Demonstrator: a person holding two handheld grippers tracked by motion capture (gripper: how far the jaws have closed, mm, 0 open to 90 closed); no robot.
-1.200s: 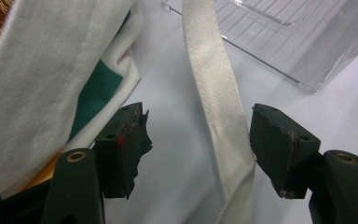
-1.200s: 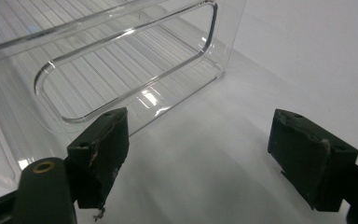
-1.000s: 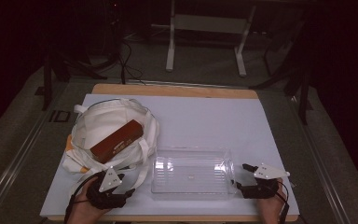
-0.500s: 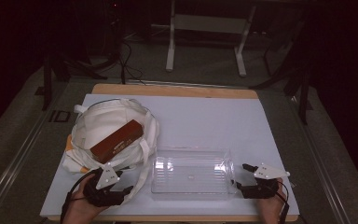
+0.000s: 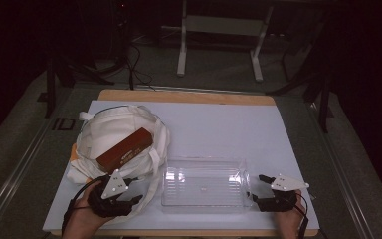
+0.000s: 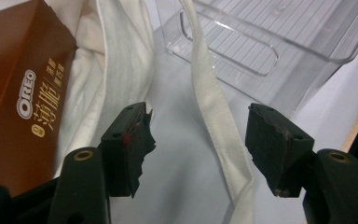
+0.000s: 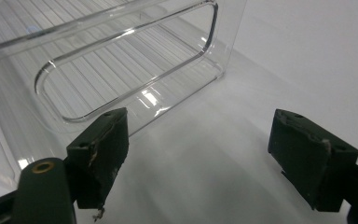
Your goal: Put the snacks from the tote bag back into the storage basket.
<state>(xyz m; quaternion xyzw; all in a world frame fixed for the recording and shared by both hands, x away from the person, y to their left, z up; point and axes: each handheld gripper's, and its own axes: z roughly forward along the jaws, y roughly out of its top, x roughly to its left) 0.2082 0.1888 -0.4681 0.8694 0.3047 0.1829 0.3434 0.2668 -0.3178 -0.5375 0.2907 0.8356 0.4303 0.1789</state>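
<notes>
A white cloth tote bag (image 5: 110, 133) lies at the table's left, and a brown Oreo box (image 5: 125, 150) rests on it. A clear plastic bin (image 5: 205, 181) stands empty at front centre. My left gripper (image 5: 129, 199) hovers at the bag's front edge, open; between its jaws in the left gripper view lies a bag strap (image 6: 212, 107), with the Oreo box (image 6: 14, 88) to the left and the bin (image 6: 279, 42) beyond. My right gripper (image 5: 256, 191) is open, just right of the bin's end. Its handle slot (image 7: 130, 65) is in front of the jaws.
A white sheet (image 5: 219, 124) covers the wooden table; its back and right parts are bare. Dark floor, cables and a metal frame (image 5: 219, 30) lie beyond the far edge. The table's front edge runs just under both hands.
The left gripper has shifted slightly, nearer to the bag's front edge. The right gripper, bin and box have stayed in place.
</notes>
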